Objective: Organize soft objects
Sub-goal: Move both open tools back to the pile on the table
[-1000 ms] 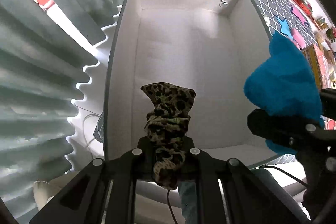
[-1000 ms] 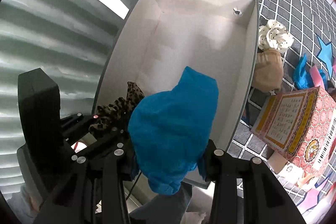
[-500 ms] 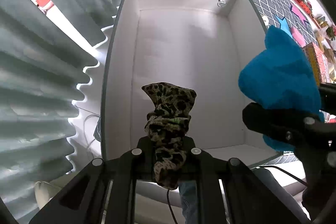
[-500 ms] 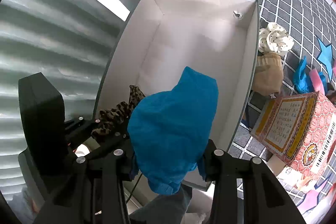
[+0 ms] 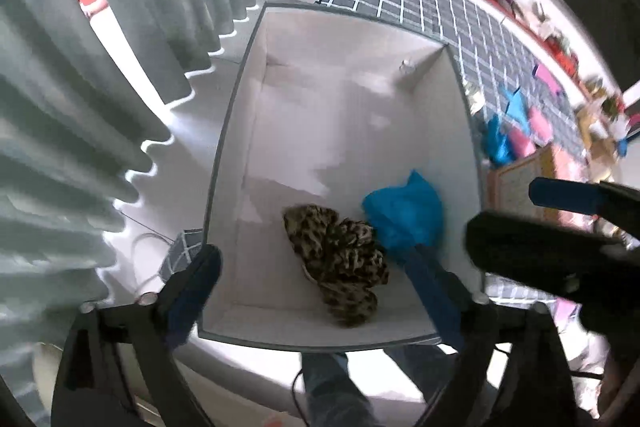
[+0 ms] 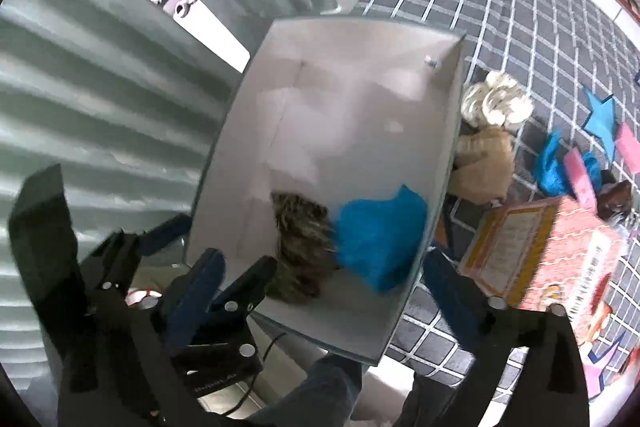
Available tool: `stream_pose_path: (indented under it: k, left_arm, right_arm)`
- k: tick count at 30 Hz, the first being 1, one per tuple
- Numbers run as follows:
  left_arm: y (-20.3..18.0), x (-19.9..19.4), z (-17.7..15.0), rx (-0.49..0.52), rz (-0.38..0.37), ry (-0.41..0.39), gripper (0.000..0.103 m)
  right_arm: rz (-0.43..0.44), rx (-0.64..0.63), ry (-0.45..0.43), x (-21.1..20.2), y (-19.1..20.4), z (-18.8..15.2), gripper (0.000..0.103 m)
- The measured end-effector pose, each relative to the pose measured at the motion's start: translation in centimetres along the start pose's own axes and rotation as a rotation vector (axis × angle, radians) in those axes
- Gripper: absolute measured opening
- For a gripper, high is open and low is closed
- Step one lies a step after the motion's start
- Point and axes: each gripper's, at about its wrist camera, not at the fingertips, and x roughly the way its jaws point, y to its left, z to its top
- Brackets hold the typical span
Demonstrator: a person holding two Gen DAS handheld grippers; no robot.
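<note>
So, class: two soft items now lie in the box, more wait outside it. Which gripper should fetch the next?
Probably the right gripper: open, and the white scrunchie and beige cloth lie beside the box on its side.

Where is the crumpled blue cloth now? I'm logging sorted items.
In both wrist views, the crumpled blue cloth lies inside the white box, near corner, touching the leopard-print cloth.
</note>
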Motion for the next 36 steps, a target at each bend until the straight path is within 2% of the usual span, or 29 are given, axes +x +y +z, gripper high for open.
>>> stream_pose_path:
  k: [4,10,13,18,22,27,31,36]
  left_arm:
    - [-0.4,-0.6,0.9,-0.014,-0.055,-0.011,0.103]
    - [-2.8,-2.0,2.3,0.052,-0.109,-0.024,0.103]
    - [-4.0,-2.5,3.2,0.086,-0.126,-0.019,0.103]
    - [-7.5,-2.9,5.8,0.195,-0.13,-0.018,0.103]
    - [-11.9,-2.0,8.6,0.289,-0.109,-0.005,0.103]
    - [-18.2,1.1,11.9,0.393,-0.056,0.089,0.103]
    - [-23.0,6.2,14.2,0.469,-0.004,0.191,0.103]
    - [-25.8,13.5,16.4,0.458,0.072,0.326,0.103]
  right_arm:
    - [0.026,0.019,-0.057,-2.8,0.1,0.5,0.102]
    - [0.065,0.105,-0.135,-8.0,-2.1,0.4,0.102]
    - [0.037,0.186,-0.176,-10.8,-5.2,-0.6,0.102]
    - [-0.044,0.415,-0.251,-14.7,-12.8,-3.8,0.102]
    - [-0.07,0.571,-0.232,-14.5,-18.6,-6.3,0.102]
    - [-0.035,0.688,-0.181,-12.6,-23.8,-9.1,0.102]
    - [0.005,0.721,-0.156,-11.8,-26.7,-9.7,0.102]
    - [0.029,0.744,-0.13,-11.0,-30.4,-9.8,0.102]
